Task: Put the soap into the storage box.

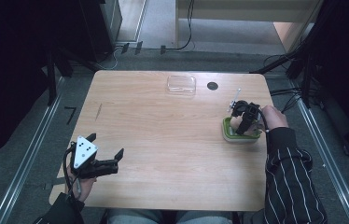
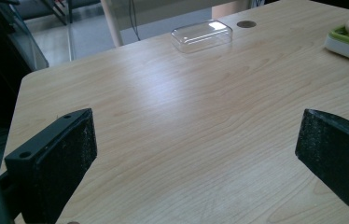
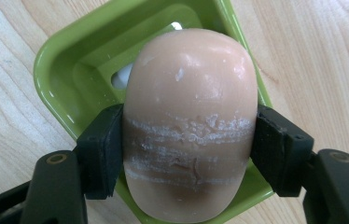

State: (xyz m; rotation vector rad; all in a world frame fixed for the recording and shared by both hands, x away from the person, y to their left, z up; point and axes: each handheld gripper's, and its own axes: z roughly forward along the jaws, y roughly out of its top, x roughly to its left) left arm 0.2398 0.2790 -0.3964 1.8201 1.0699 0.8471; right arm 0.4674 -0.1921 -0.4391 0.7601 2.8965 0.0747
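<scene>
Peach-coloured oval soap bar (image 3: 190, 126) is sitting over the green plastic soap dish (image 3: 70, 60) at the table's right side, and your right gripper (image 3: 189, 149) is clamping its flanks. Keep squeezing evenly while lifting straight, since it looks slippery. Your left gripper (image 2: 196, 158) is resting wide apart, gripping nothing, near the front left edge of the wooden table (image 1: 163, 140).

High view overhead; right gripper view close above soap dish (image 3: 65, 56), both sharing it.
</scene>
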